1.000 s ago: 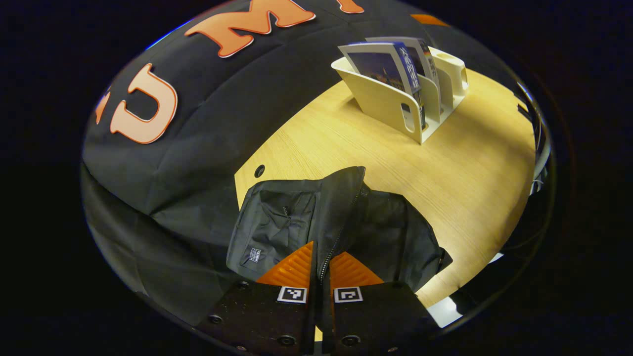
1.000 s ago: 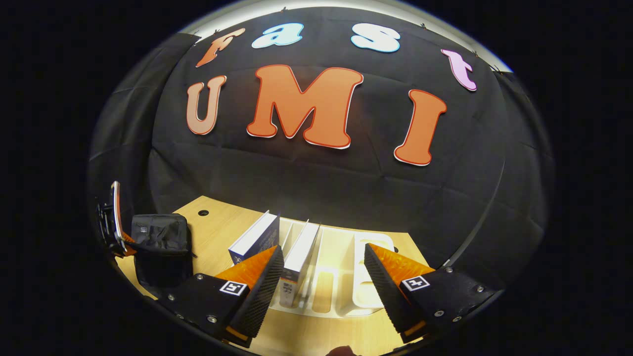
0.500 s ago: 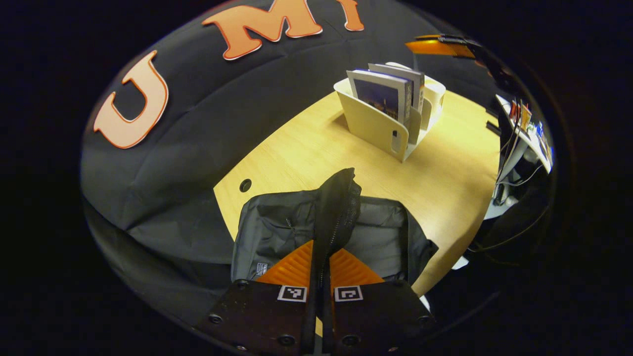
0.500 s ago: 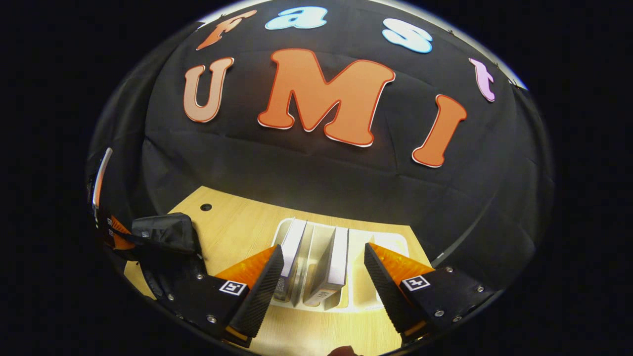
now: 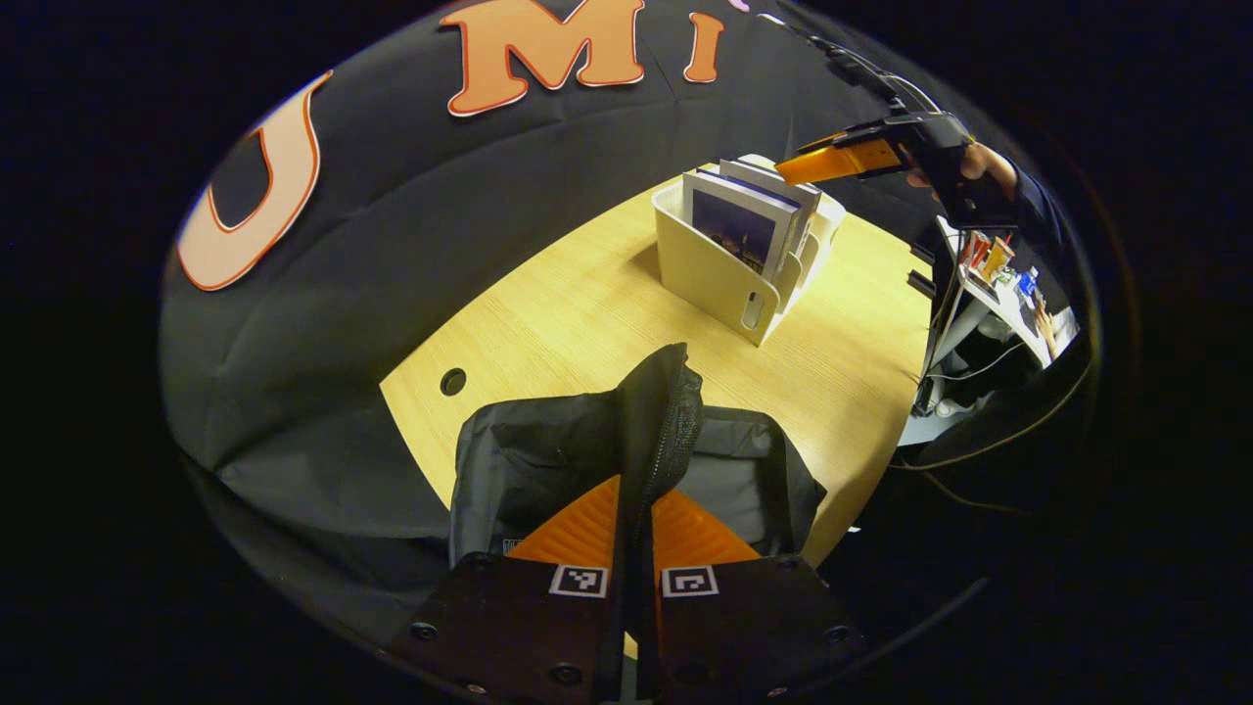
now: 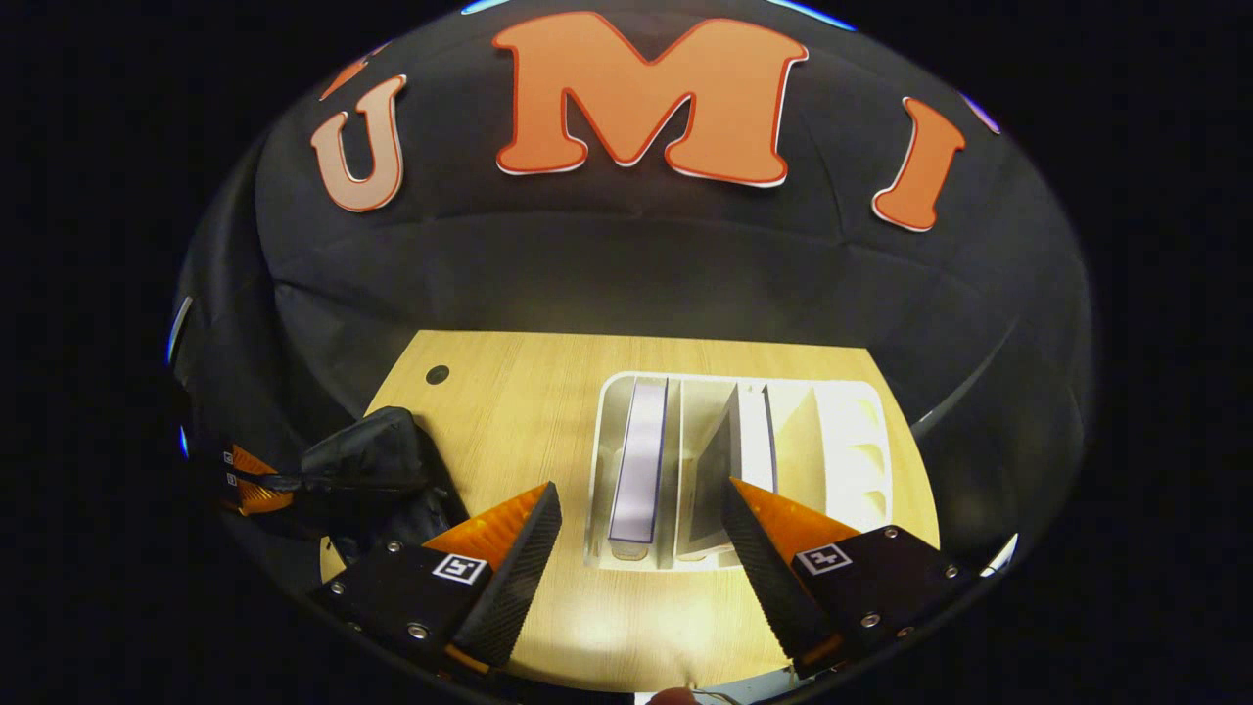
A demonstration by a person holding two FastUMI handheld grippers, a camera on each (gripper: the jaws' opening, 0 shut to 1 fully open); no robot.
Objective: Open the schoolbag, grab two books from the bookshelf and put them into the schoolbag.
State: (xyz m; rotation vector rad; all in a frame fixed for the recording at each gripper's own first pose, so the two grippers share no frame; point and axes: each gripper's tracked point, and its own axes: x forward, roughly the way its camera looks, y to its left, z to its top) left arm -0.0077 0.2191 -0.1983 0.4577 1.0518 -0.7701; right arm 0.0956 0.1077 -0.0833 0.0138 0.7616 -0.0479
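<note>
The black schoolbag [image 5: 548, 460] sits on the wooden table's near left corner. My left gripper [image 5: 634, 514] is shut on the bag's raised zipper flap [image 5: 658, 411], holding it up. The cream bookshelf [image 5: 715, 269] stands farther back with two books [image 5: 739, 220] upright in it. My right gripper [image 6: 641, 524] hangs open above the shelf [image 6: 852, 441], looking down on the left book [image 6: 638, 460] and the right book [image 6: 729, 465], touching neither. The same gripper [image 5: 832, 162] appears in the left gripper view, held by a hand [image 5: 979, 162]. The bag [image 6: 377, 465] and the left gripper [image 6: 250, 485] appear at the left in the right gripper view.
The wooden table [image 5: 587, 313] has a round cable hole [image 5: 453, 381] near its back left corner. Black cloth walls close the back and left. Past the table's right edge are cables and a small stand with clutter [image 5: 994, 284].
My right gripper has risen and tilted down over the bookshelf, staying open. The left gripper has kept hold of the bag's flap and turned a little right.
</note>
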